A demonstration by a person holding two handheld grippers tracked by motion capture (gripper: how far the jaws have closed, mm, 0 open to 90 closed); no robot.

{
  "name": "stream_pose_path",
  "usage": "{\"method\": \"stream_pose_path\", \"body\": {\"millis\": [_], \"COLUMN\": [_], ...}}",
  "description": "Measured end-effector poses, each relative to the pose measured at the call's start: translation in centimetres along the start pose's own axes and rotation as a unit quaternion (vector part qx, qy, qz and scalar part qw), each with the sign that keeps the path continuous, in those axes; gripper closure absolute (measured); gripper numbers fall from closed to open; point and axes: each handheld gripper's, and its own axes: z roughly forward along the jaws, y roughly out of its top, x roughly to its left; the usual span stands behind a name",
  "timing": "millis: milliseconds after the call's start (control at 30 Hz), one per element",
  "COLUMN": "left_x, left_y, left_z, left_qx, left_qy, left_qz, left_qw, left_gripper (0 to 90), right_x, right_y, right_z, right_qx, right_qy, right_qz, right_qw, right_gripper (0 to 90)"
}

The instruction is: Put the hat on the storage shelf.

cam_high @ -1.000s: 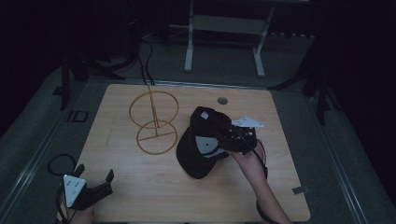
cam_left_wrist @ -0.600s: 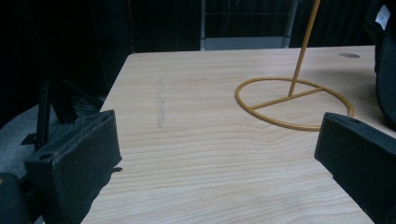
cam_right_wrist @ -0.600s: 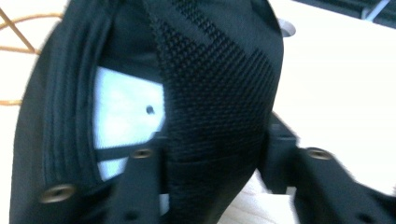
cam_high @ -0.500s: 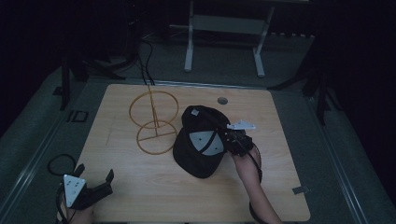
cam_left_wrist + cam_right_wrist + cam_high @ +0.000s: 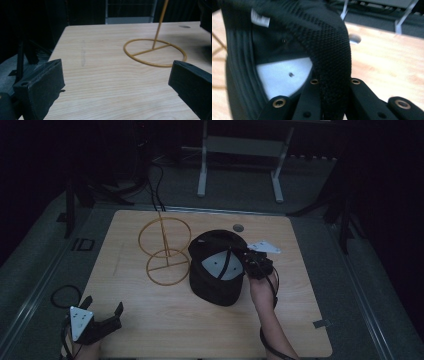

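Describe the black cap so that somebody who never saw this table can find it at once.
On the wooden table, look right of the yellow wire stand. The cap lies there upside down, its pale lining showing, and the right gripper is clamped on its rim. It is the one soft, dark thing on the table.

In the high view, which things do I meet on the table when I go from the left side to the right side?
Left gripper → gold wire stand → black cap → right gripper, shut on the cap's edge.
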Motion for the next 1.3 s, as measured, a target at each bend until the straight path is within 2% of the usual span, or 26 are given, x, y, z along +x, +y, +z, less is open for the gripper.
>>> {"method": "stream_pose_path", "body": {"millis": [200,300,367,433,500,533,567,600,633,733,767,800,933,967,1000,1067,1133,1267,1300], "left_x": [-0.7,-1.1,-1.5,-2.1,-3.0,-3.6,-4.1,-4.1,-5.1,-7.1,-7.6,-8.1,-9.5,-9.5,-10.1,-10.4,-10.7,-11.6,-11.8], "left_y": [0.0,0.1,0.2,0.6,1.2,1.5,1.8,1.8,2.5,3.8,4.3,4.8,6.2,6.2,7.1,7.7,8.2,9.3,9.6], "left_z": [0.1,0.2,0.1,0.0,-0.1,-0.2,-0.3,-0.3,-0.5,-0.7,-0.8,-0.8,-0.5,-0.5,-0.2,0.1,0.4,1.2,1.4], "left_qx": [0.0,0.028,0.034,0.046,0.055,0.058,0.061,0.061,0.066,0.074,0.071,0.065,0.059,0.059,0.055,0.053,0.05,0.044,0.043], "left_qy": [-0.03,-0.033,-0.043,-0.071,-0.105,-0.121,-0.13,-0.13,-0.148,-0.174,-0.186,-0.206,-0.222,-0.222,-0.234,-0.238,-0.237,-0.249,-0.255], "left_qz": [-0.016,-0.015,-0.03,-0.05,-0.071,-0.072,-0.066,-0.066,-0.056,-0.03,-0.021,-0.012,0.009,0.009,0.01,0.017,0.019,0.026,0.028], "left_qw": [0.9994,0.9989,0.998,0.9951,0.9904,0.9884,0.9874,0.9874,0.9851,0.9815,0.9798,0.9763,0.9732,0.9732,0.9706,0.9698,0.97,0.9671,0.9657], "left_gripper": [0.5,0.5,0.5,0.5,0.5,0.5,0.5,0.5,0.5,0.5,0.5,0.5,0.5,0.5,0.5,0.5,2.4,3.2,4.3], "right_x": [-0.5,-0.8,-0.9,-1.1,-1.3,-1.3,-1.4,-1.4,-1.5,-1.6,-1.5,-1.4,-1.1,-1.1,-1.0,-0.9,-0.8,-0.6,-0.5], "right_y": [2.4,3.4,3.9,4.2,4.5,4.6,4.7,4.7,4.7,5.0,5.1,5.1,5.3,5.3,5.2,5.1,4.8,4.3,4.1], "right_z": [-1.7,-2.6,-3.2,-3.9,-4.6,-5.0,-5.4,-5.4,-5.7,-7.0,-7.4,-7.7,-9.0,-9.0,-9.8,-10.3,-10.7,-11.5,-11.6], "right_qx": [-0.029,-0.042,-0.049,-0.057,-0.065,-0.068,-0.073,-0.073,-0.078,-0.096,-0.1,-0.104,-0.115,-0.115,-0.12,-0.123,-0.123,-0.127,-0.127], "right_qy": [-0.008,-0.013,-0.015,-0.017,-0.019,-0.019,-0.018,-0.018,-0.016,-0.007,-0.004,-0.001,0.011,0.011,0.02,0.027,0.033,0.048,0.053], "right_qz": [-0.007,-0.013,-0.019,-0.026,-0.031,-0.036,-0.04,-0.04,-0.04,-0.054,-0.057,-0.06,-0.074,-0.074,-0.078,-0.079,-0.082,-0.085,-0.086], "right_qw": [0.9995,0.999,0.9985,0.9979,0.9972,0.9969,0.9963,0.9963,0.996,0.9939,0.9934,0.9928,0.9905,0.9905,0.9895,0.9889,0.9885,0.9871,0.9868], "right_gripper": [88.5,88.5,88.5,88.5,88.5,88.5,88.4,88.4,88.5,88.4,88.4,88.4,88.4,88.4,88.4,88.4,88.4,88.4,88.4]}}
